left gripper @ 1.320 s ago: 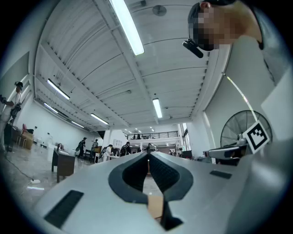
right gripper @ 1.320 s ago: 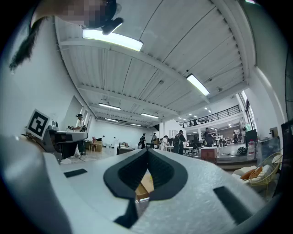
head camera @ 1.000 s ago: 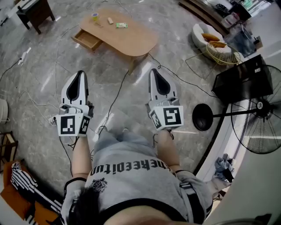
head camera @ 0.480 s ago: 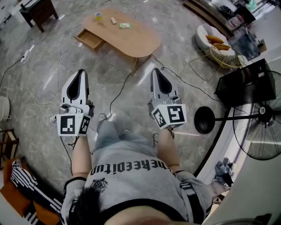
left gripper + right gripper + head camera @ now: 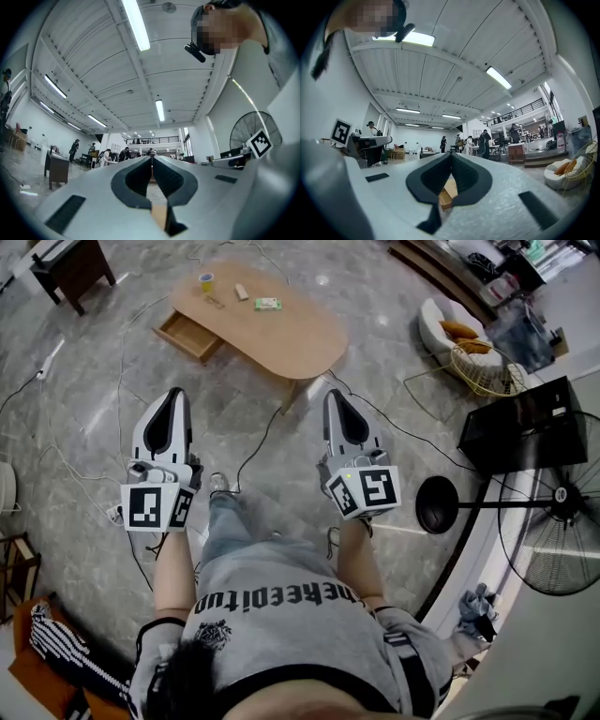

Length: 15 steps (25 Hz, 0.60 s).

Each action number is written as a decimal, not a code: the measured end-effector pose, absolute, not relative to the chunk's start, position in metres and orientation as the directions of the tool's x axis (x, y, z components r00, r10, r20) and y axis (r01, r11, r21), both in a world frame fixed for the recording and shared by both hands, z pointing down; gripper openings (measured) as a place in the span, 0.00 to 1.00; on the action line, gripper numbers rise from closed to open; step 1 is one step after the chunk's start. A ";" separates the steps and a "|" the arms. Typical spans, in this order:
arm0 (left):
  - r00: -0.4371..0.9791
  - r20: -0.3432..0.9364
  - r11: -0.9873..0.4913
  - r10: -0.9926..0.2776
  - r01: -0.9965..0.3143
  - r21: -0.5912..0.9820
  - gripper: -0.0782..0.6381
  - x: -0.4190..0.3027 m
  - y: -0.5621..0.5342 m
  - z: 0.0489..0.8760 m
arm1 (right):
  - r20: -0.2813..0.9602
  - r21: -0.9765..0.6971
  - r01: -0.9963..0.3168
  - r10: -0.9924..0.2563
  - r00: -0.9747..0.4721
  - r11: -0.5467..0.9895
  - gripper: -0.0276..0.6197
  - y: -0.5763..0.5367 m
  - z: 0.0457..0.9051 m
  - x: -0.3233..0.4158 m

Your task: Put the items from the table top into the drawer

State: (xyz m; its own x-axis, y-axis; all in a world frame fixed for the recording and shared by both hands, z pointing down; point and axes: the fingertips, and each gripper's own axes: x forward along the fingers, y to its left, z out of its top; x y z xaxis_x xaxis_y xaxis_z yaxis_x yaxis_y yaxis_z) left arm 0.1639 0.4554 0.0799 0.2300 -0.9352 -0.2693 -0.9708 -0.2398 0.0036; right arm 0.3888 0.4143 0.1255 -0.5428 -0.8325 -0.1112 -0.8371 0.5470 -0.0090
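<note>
Left tongs [image 5: 172, 396] and right tongs [image 5: 336, 396] stayed closed, empty. Tabletop [image 5: 291, 334] came slightly nearer; open drawer [image 5: 187, 334] lay well ahead.

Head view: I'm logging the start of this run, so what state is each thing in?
Drawer: pulled open.
Table: standing, items on top.
Yellow cup: upright on the table.
Tan block: lying on the table.
Green packet: lying flat on the table.
Left tool: shut, empty.
Right tool: shut, empty.
</note>
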 end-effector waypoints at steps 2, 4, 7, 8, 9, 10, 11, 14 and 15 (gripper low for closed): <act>0.235 -0.268 -0.246 -0.934 -0.969 0.005 0.12 0.143 0.430 0.081 | -0.108 -0.003 -0.844 -0.839 -0.533 0.536 0.05 0.390 0.127 0.370; 0.247 -0.265 -0.256 -0.932 -0.967 0.002 0.12 0.123 0.404 0.080 | -0.104 -0.008 -0.852 -0.848 -0.519 0.523 0.05 0.365 0.126 0.351; 0.270 -0.257 -0.277 -0.928 -0.961 -0.009 0.12 0.092 0.364 0.076 | -0.103 -0.011 -0.862 -0.858 -0.503 0.507 0.05 0.326 0.122 0.319; 0.278 -0.257 -0.284 -0.926 -0.959 -0.012 0.12 0.082 0.352 0.075 | -0.105 -0.009 -0.865 -0.861 -0.498 0.502 0.05 0.313 0.121 0.308; 0.286 -0.259 -0.292 -0.923 -0.956 -0.015 0.12 0.072 0.339 0.074 | -0.107 -0.008 -0.868 -0.864 -0.493 0.496 0.05 0.301 0.120 0.298; 0.293 -0.260 -0.299 -0.920 -0.954 -0.019 0.12 0.061 0.328 0.072 | -0.109 -0.009 -0.871 -0.866 -0.487 0.491 0.05 0.289 0.119 0.287; 0.300 -0.261 -0.305 -0.917 -0.952 -0.021 0.12 0.051 0.316 0.071 | -0.111 -0.010 -0.874 -0.869 -0.481 0.485 0.05 0.278 0.119 0.277; 0.318 -0.266 -0.324 -0.910 -0.946 -0.021 0.12 0.020 0.287 0.068 | -0.115 -0.015 -0.884 -0.879 -0.463 0.468 0.05 0.250 0.117 0.249; 0.324 -0.267 -0.331 -0.907 -0.943 -0.020 0.12 0.012 0.279 0.068 | -0.116 -0.016 -0.887 -0.882 -0.458 0.462 0.05 0.243 0.116 0.242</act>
